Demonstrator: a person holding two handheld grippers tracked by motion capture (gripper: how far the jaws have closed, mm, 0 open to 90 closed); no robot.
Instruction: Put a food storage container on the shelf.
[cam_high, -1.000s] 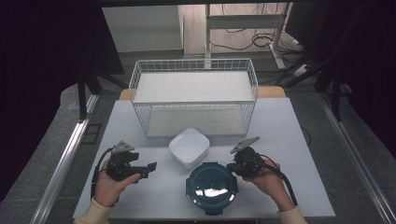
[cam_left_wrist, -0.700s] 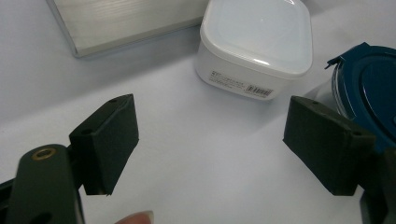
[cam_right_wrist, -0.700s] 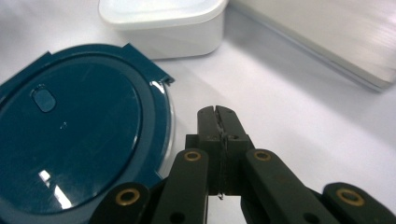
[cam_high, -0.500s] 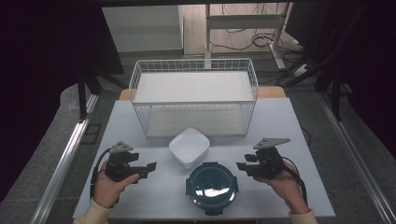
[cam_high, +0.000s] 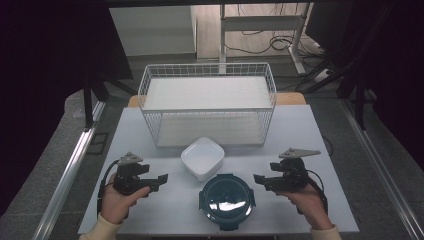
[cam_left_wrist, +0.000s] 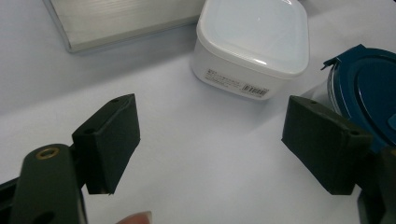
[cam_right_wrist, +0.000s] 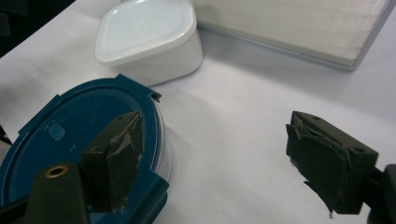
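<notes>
Two lidded containers sit on the table between the hands: a round blue container nearest the person and a white square container just behind it, in front of the wire basket. The right gripper, just beside the blue container's rim, has just been opening its jaws; they stand wide with nothing between them. The left gripper also gapes empty. A release looks just finished; the next move likely calls for closing on one container's edge.
</notes>
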